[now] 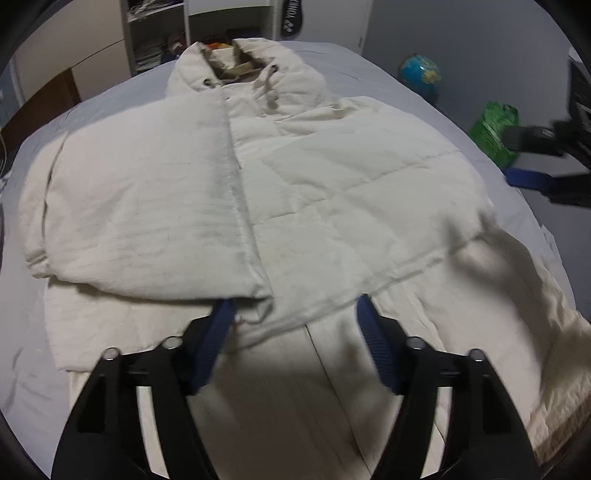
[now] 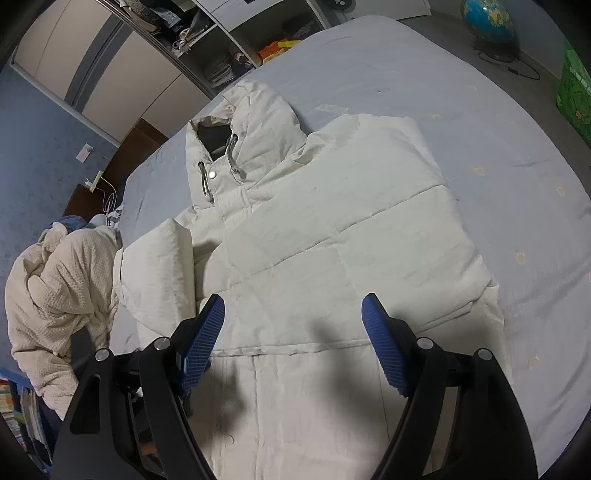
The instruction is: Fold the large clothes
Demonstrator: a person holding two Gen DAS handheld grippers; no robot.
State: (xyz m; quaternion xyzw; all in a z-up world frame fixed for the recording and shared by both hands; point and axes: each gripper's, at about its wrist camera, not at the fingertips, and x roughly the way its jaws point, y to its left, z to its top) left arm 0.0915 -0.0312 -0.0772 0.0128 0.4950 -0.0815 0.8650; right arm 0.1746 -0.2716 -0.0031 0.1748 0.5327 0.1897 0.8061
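A cream hooded puffer jacket [image 1: 258, 177] lies front up on a pale blue bed [image 1: 369, 74], both sleeves folded across its chest. The hood with drawcords [image 1: 269, 85] points away. My left gripper [image 1: 295, 314] is open and empty, hovering over the jacket's lower part near the folded sleeve edge. The right gripper [image 1: 532, 181] shows at the right edge of the left wrist view. In the right wrist view the jacket [image 2: 332, 236] fills the middle, and my right gripper [image 2: 293, 310] is open and empty above its lower front.
A cream waffle blanket [image 2: 55, 295] is bunched at the bed's left side. Shelves [image 2: 229, 48] and a wardrobe stand beyond the bed. A globe [image 2: 487, 22] and a green bag [image 1: 495, 129] sit on the floor to the right.
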